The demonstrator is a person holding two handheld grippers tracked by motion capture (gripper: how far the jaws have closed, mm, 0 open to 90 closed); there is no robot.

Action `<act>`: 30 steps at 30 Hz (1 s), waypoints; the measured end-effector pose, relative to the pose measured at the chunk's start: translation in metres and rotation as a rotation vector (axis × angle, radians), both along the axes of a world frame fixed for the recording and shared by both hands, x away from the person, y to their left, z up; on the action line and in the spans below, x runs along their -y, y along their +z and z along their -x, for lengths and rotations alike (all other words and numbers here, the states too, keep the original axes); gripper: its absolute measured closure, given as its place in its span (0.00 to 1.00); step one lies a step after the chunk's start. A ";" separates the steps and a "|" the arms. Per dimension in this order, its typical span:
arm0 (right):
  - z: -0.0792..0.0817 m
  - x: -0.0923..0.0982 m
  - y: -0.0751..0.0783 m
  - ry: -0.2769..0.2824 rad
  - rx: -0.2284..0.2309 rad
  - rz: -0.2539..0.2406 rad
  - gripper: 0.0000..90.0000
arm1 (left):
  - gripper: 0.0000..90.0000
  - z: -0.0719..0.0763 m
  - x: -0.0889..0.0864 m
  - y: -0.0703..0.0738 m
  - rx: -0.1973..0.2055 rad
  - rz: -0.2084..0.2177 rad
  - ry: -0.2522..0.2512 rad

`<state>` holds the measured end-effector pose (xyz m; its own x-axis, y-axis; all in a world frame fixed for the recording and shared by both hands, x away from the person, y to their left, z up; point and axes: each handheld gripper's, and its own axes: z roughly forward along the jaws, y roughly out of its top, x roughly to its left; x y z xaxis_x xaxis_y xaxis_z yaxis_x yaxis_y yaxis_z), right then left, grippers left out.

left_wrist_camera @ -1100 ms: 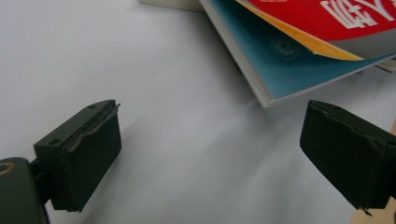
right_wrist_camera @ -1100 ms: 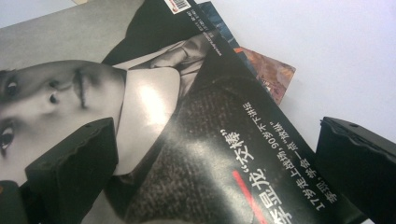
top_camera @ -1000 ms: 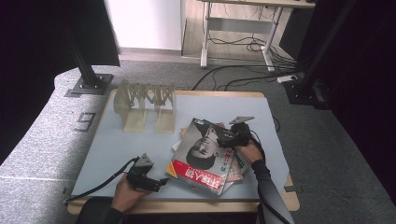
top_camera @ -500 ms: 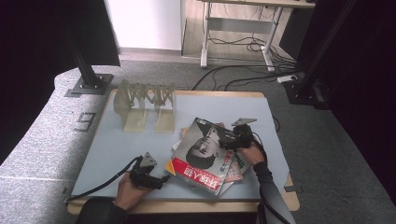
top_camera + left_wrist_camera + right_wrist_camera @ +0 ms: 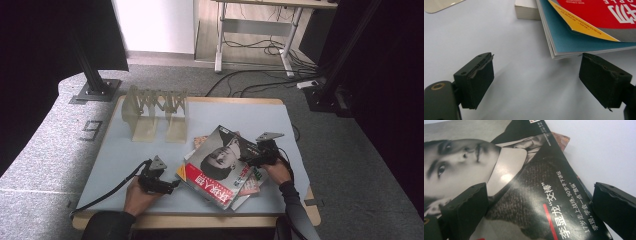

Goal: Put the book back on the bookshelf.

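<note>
High view: both grippers at the magazine pile (image 5: pixel 220 167).
Left gripper (image 5: pixel 167 186) at the pile's 9 o'clock, jaws wide, having just narrowed slightly, empty; right gripper (image 5: pixel 248 160) at 3 o'clock, wide over the top cover.

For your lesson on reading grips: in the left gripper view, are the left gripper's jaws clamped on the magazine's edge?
No: the left gripper stands open over the bare table, and the magazine lies just beyond its pads.
</note>
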<state>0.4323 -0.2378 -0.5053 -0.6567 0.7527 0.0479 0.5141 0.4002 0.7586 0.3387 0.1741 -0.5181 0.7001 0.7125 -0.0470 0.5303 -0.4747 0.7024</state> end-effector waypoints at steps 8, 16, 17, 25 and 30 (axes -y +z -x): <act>0.011 0.007 -0.001 -0.005 -0.009 -0.014 0.01 | 0.15 -0.011 -0.002 -0.001 -0.003 -0.006 0.020; 0.027 0.013 -0.001 0.003 -0.016 -0.024 0.01 | 0.16 -0.024 0.001 0.002 -0.002 0.016 0.022; 0.031 0.014 -0.001 -0.001 -0.015 -0.023 0.01 | 0.16 -0.027 0.004 0.002 0.000 0.007 0.020; 0.043 0.018 -0.002 0.001 -0.021 -0.034 0.02 | 0.16 -0.027 -0.002 0.003 -0.002 0.018 0.030; 0.045 0.019 -0.002 0.000 -0.018 -0.039 0.02 | 0.16 -0.019 -0.011 0.000 -0.015 0.026 0.039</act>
<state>0.3876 -0.2564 -0.5071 -0.6554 0.7500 0.0889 0.5276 0.3704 0.7645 0.3575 0.1850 -0.5179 0.6712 0.7373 -0.0761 0.5585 -0.4356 0.7059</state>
